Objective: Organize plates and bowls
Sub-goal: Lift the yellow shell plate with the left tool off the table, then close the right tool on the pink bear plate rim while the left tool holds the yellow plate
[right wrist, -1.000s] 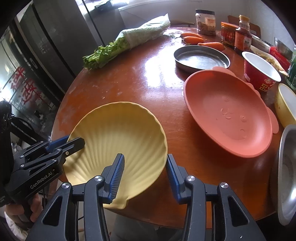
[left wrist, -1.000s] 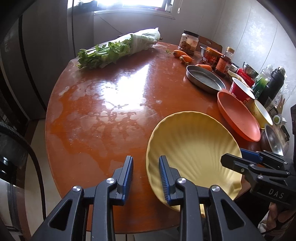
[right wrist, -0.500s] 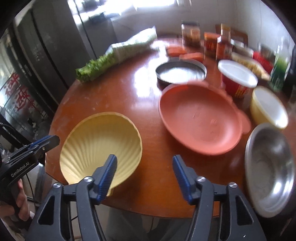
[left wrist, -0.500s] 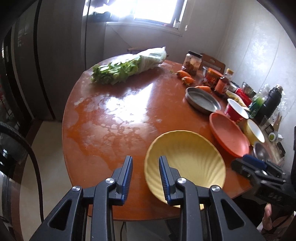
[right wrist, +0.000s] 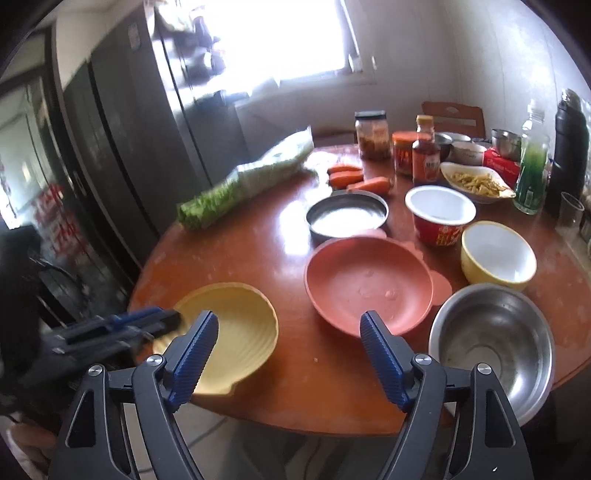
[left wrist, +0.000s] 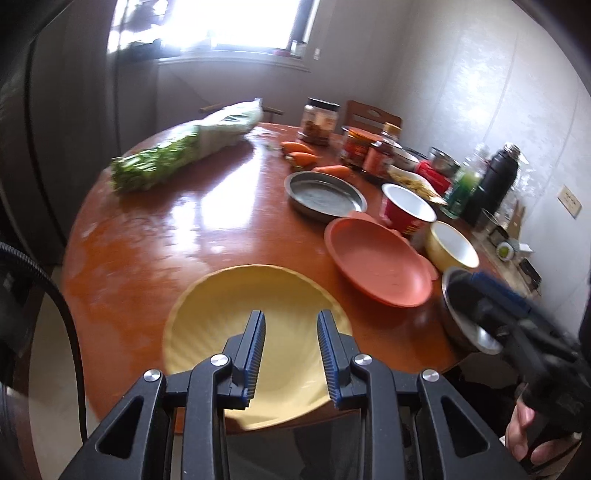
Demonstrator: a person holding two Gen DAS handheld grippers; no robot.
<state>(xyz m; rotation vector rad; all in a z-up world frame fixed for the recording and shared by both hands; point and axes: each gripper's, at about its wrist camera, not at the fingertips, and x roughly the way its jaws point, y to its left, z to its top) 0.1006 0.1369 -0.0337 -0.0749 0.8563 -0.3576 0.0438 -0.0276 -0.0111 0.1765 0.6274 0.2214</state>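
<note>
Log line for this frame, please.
left gripper: open over yellow shell plate | right gripper: open, empty | orange plate: untouched

Bright daylight pours in from the window (left wrist: 236, 26) at the back, so white that nothing shows in it. The shiny counter (left wrist: 177, 221) throws back big white patches of glare. The room's left side is dark. Both pictures bend round at the edges, with black corners. The right gripper (left wrist: 517, 317) looks smeared in the left view, and the left gripper (right wrist: 110, 328) is blurry in the right view.
</note>
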